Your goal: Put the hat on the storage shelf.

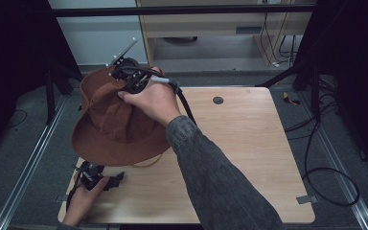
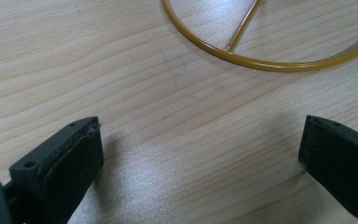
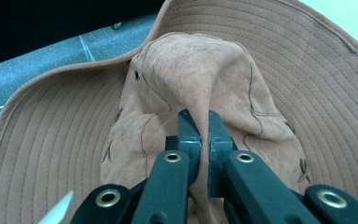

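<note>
Black jaws of the right gripper (image 3: 199, 140) are clamped on a pinched fold in the crown of a floppy brown suede wide-brimmed hat (image 3: 205, 74); in the right gripper view the stitched brim spreads out beyond and to both sides of the jaws. In the high view the right gripper (image 1: 129, 76) holds the hat (image 1: 110, 124) raised and tilted over the far-left corner of the pale wooden table (image 1: 249, 143), its brim drooping toward the person. The left gripper (image 1: 106, 181) rests low near the table's near-left corner, just below the brim; its jaws stand wide apart with nothing between them, over bare wood (image 2: 168, 121). Ahead of them lies a thin yellow ring with a straight spoke (image 2: 242, 56), purpose unclear.

Risk: the grip takes only a thin fold of soft fabric, so a quick swing could probably pull it free. The hat overhangs the left edge and would likely fall to the floor. The drooping brim could also catch the left gripper.

Open room: a broad bare tabletop lies to the right of both grippers.
</note>
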